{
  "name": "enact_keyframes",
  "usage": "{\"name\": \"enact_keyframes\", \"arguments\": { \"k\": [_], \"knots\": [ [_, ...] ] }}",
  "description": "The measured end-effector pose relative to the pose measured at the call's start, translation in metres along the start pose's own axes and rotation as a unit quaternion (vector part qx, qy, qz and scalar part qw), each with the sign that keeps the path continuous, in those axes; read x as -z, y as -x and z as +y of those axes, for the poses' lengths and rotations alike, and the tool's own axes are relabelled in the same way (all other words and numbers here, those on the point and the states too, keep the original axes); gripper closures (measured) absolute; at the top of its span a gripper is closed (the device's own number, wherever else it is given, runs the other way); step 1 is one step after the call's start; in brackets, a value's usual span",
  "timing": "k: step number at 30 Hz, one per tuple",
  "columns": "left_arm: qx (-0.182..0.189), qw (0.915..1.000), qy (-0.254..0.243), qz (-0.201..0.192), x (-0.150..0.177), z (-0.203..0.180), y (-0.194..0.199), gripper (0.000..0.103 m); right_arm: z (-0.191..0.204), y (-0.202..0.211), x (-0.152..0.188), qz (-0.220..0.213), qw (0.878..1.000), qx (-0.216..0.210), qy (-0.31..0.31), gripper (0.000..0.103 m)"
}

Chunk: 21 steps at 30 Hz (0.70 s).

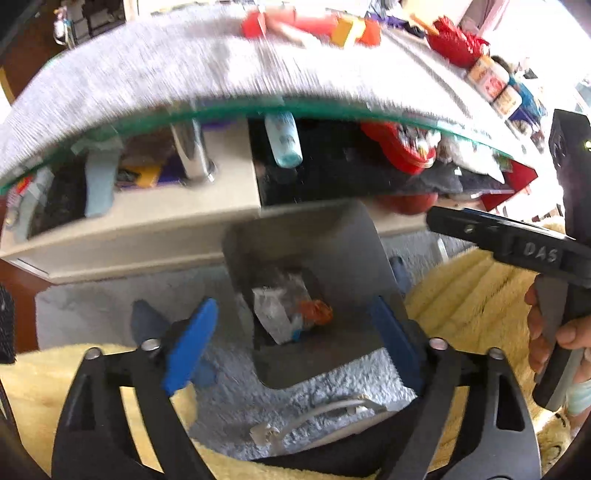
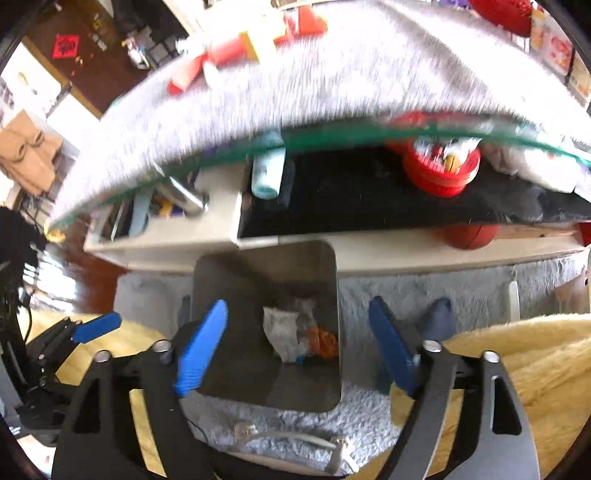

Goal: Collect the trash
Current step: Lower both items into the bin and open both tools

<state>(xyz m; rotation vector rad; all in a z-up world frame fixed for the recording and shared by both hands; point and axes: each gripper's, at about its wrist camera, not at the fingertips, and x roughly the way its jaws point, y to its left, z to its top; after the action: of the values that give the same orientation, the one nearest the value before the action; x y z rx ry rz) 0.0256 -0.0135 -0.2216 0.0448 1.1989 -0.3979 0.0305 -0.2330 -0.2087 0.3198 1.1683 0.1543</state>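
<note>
A grey square trash bin [image 1: 343, 236] stands on the pale rug below the table; it also shows in the right wrist view [image 2: 236, 280]. Inside lie crumpled clear and white wrappers [image 1: 275, 310] and an orange scrap [image 1: 316, 312], also seen in the right wrist view as wrappers [image 2: 284, 332] and an orange scrap [image 2: 323, 341]. My left gripper [image 1: 291, 350] hangs open and empty above the bin. My right gripper [image 2: 295, 347] is open and empty above the bin too. The right gripper's black body [image 1: 517, 243] shows at the right of the left wrist view.
A glass-topped table [image 1: 236, 107] with a grey cloth [image 2: 332, 74] carries red and orange boxes [image 1: 306, 26]. Its lower shelf holds a pale blue bottle [image 2: 267, 170] and a red tin [image 2: 439, 166]. A yellow fleece blanket [image 2: 535, 362] lies at the right. A white cable [image 1: 317, 413] lies on the rug.
</note>
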Motion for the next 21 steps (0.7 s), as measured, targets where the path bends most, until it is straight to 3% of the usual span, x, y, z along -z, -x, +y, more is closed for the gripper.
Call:
{"name": "enact_keyframes", "arguments": {
  "k": [10, 21],
  "knots": [
    [-0.025, 0.9984, -0.003, -0.051, -0.051, 0.011, 0.036, 0.01, 0.002, 0.038, -0.061, -0.061, 0.998, 0.008, 0.011, 0.018],
    [-0.047, 0.9966, -0.02, -0.065, -0.124, 0.026, 0.029, 0.01, 0.014, 0.025, -0.121, -0.076, 0.997, 0.003, 0.011, 0.018]
  ]
}}
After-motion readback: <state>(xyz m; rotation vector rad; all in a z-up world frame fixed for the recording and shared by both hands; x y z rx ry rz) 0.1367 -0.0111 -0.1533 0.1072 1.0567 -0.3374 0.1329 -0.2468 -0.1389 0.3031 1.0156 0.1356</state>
